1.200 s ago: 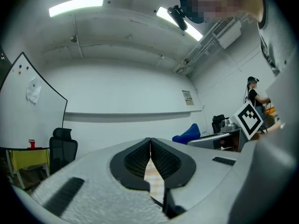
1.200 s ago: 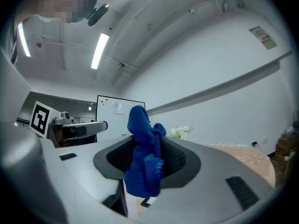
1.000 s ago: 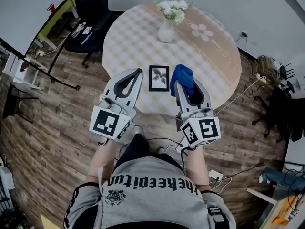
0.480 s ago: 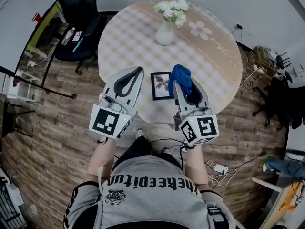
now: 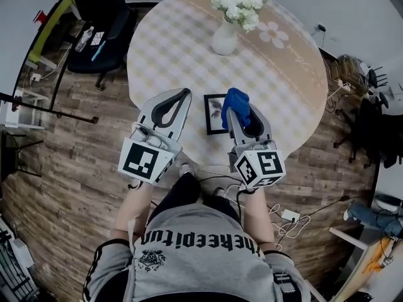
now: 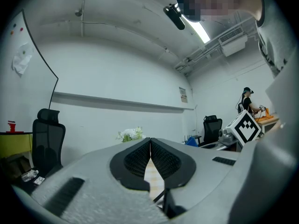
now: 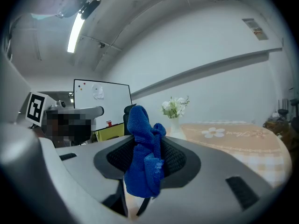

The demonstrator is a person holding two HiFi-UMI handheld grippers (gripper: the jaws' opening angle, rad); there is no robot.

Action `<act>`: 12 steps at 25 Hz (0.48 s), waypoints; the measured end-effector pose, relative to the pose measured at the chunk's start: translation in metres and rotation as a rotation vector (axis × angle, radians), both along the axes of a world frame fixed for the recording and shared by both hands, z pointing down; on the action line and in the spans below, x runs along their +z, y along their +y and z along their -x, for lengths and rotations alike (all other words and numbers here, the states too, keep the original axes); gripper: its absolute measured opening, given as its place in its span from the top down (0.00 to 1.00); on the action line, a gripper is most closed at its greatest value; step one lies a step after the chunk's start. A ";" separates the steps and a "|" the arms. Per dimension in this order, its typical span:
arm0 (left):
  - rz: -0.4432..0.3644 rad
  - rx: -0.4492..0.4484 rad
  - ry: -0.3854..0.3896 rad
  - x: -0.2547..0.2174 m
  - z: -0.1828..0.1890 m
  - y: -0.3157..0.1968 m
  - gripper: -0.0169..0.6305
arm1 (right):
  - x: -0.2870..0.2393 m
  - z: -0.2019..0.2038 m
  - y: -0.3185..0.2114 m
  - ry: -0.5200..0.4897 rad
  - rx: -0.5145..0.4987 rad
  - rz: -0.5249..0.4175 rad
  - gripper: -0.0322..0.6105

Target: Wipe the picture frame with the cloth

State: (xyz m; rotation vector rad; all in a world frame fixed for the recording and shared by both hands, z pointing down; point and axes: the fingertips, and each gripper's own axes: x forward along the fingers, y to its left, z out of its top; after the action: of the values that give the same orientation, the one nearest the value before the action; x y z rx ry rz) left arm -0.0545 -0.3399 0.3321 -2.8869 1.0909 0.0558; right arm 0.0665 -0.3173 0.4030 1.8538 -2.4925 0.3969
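Right gripper (image 5: 242,113) clamped on cloth (image 5: 237,100) — moved in from frame's (image 5: 214,114) 3 o'clock side, now over its right edge. Frame flat at table's (image 5: 170,49) 6 o'clock edge. Left gripper (image 5: 184,94) closed, empty — wiping likely imminent.

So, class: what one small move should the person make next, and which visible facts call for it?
Probably lower the right gripper so the blue cloth meets the picture frame. Its jaws are shut on the cloth, which overlaps the frame's right edge in the head view; the left gripper is shut, empty.
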 end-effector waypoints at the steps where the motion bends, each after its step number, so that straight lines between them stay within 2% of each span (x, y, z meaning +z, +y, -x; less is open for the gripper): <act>1: 0.010 0.000 -0.001 0.004 0.001 -0.002 0.95 | 0.007 0.001 -0.002 0.005 -0.001 0.018 0.71; 6: 0.045 0.006 -0.005 0.020 0.004 -0.011 0.95 | 0.043 0.008 -0.009 0.015 -0.009 0.105 0.71; 12: 0.125 0.009 -0.004 0.038 0.007 -0.018 0.95 | 0.082 0.013 -0.014 0.017 -0.012 0.200 0.71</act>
State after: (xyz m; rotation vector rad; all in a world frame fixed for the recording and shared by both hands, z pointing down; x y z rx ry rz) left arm -0.0617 -0.3580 0.3703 -2.9999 1.1197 -0.0182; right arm 0.0530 -0.3313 0.4851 1.7585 -2.3529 0.6021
